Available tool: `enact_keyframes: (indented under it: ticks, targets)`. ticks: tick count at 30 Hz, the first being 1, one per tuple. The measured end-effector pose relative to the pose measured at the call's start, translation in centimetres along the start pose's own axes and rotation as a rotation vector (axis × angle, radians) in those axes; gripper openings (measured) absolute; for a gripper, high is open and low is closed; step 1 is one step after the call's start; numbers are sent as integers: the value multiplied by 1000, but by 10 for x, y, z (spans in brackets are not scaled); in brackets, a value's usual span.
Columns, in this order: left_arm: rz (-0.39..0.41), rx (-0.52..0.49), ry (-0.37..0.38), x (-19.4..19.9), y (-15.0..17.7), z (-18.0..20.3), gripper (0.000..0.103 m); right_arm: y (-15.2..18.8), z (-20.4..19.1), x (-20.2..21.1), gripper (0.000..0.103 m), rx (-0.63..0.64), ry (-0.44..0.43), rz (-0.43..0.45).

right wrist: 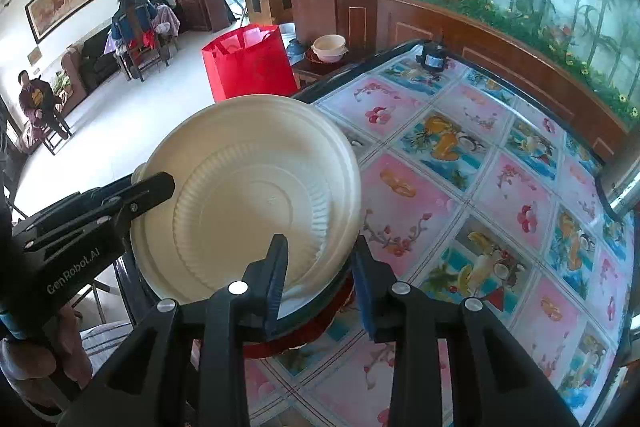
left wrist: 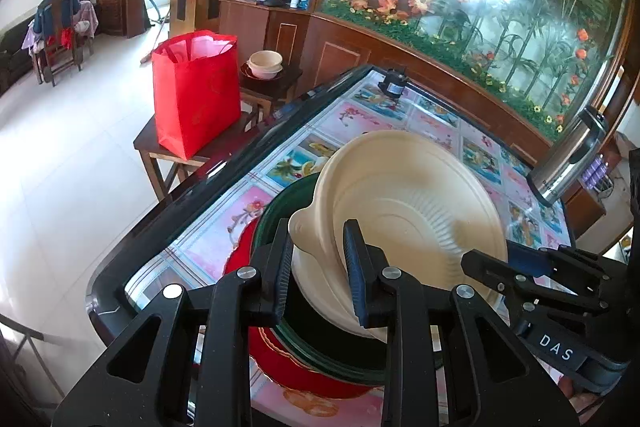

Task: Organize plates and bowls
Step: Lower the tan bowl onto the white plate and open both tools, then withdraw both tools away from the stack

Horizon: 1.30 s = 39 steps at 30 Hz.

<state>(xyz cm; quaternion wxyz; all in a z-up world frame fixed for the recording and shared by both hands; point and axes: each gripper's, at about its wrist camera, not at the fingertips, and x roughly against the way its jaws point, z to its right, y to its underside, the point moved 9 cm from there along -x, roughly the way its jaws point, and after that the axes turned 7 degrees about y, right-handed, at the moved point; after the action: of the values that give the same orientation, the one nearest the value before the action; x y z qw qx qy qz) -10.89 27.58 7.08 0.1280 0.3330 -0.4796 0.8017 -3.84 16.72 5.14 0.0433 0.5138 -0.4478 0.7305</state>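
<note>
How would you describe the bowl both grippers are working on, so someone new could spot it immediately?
On the picture-tiled table, look at the near edge, where a red plate carries a dark green dish. The cream bowl sits tilted on top, with the left gripper straddling its rim tab. It is the pale, ribbed piece there, unlike the coloured dishes beneath.

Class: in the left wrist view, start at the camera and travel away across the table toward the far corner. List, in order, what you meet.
Left tool gripping the cream bowl's rim → green plate and red plate stacked beneath it → bare patterned table → small black device at the far corner.
</note>
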Motion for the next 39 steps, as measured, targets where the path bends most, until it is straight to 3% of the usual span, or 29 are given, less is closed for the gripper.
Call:
enact_keyframes:
  ticks: [11, 17, 25, 26, 27, 29, 35, 39]
  targets:
    - [-29, 14, -30, -19, 3, -13, 25, -4, -9, -13, 38, 14, 1, -25]
    - [-35, 9, -19, -18, 6, -12, 25, -4, -13, -14, 51, 9, -43, -35]
    - [-8, 2, -6, -14, 9, -12, 28, 0, -16, -9, 56, -2, -51, -16]
    - [-4, -6, -17, -14, 9, -12, 35, 1, -16, -8, 57, -3, -51, -13]
    - [5, -14, -26, -12, 9, -12, 50, 1, -15, -7, 65, -3, -40, -10]
    - [29, -20, -39, -9, 9, -12, 70, 1, -13, -4, 70, 6, 2, 4]
    - [67, -35, -51, 0, 7, -14, 70, 6, -8, -1, 71, -14, -1, 11]
    - [104, -56, -81, 8, 8, -17, 70, 11, -4, 8, 81, -35, 18, 59]
